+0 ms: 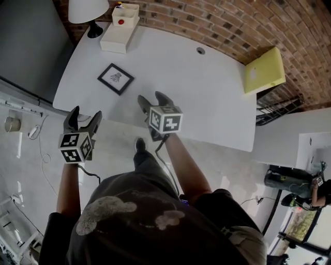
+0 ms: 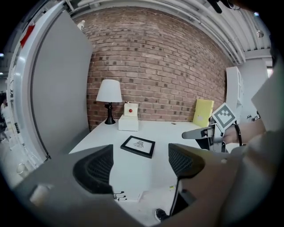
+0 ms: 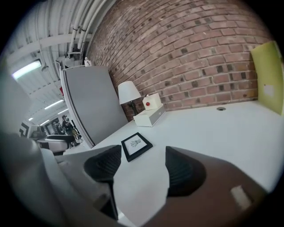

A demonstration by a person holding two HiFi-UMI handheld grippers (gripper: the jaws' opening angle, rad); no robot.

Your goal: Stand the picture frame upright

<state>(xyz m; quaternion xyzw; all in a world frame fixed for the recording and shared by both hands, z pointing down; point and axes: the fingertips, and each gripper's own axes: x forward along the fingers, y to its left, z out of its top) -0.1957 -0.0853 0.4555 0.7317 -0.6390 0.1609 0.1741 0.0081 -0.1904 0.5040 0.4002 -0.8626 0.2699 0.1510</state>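
A small black picture frame [image 1: 116, 78] with a white print lies flat on the white table [image 1: 207, 98], left of its middle. It also shows beyond the left jaws as the frame [image 2: 138, 146] and ahead of the right jaws as the frame [image 3: 136, 146]. My left gripper [image 1: 83, 118] hangs open off the table's near left edge, well short of the frame. My right gripper [image 1: 151, 99] is open above the near part of the table, a short way right of the frame. Both hold nothing.
A white box [image 1: 120, 33] with a red button and a smaller tray on it stands at the far left by a white lamp [image 1: 89, 11]. A yellow board [image 1: 265, 71] leans at the brick wall on the right. A grey partition [image 2: 60, 97] flanks the left.
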